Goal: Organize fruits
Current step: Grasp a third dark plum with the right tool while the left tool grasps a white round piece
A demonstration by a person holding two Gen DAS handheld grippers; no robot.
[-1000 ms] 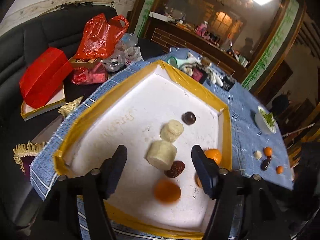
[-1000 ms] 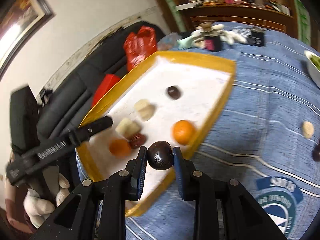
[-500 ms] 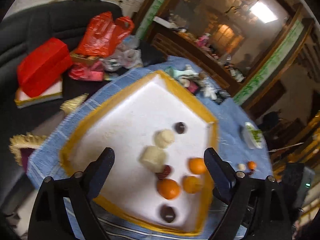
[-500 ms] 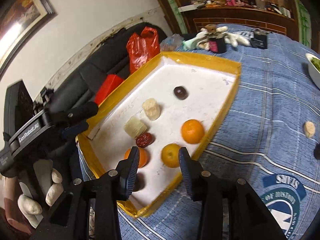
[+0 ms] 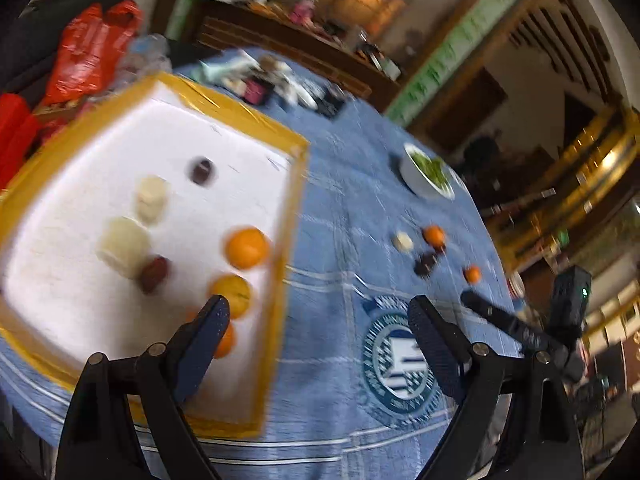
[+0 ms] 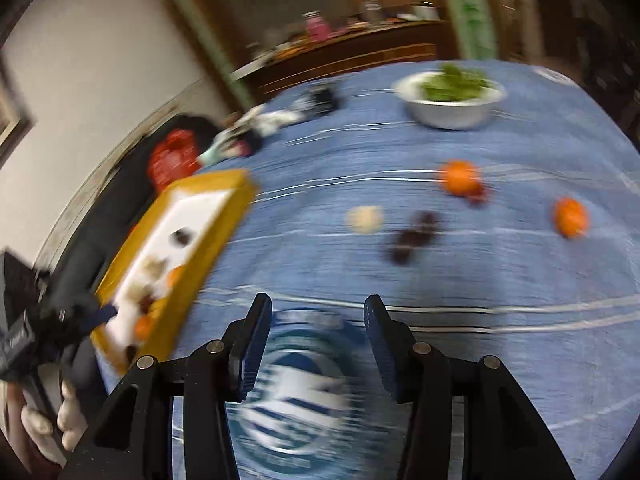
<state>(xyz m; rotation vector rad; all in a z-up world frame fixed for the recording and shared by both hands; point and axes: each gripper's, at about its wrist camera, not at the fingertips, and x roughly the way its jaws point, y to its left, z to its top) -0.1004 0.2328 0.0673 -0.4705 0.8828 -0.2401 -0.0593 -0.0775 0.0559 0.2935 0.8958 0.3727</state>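
Five loose fruits lie on the blue tablecloth (image 6: 320,240), well apart from the yellow-rimmed tray (image 5: 294,208): a pale piece (image 6: 365,219), a dark piece (image 6: 414,236), an orange (image 6: 460,176) touching something small and red, and a second orange (image 6: 570,216) farther right. The tray already holds oranges, pale chunks and dark fruits. The right gripper (image 6: 316,334) hangs over the cloth's round emblem, jaws wide apart and empty; the left gripper (image 5: 316,320) hangs by the tray's edge, jaws likewise spread and empty. The next pick is probably the pale or dark piece. Best to slow down, since both views are blurred, centre the jaws over one fruit, and close gently. A bowl of greens (image 6: 452,100) sits beyond.
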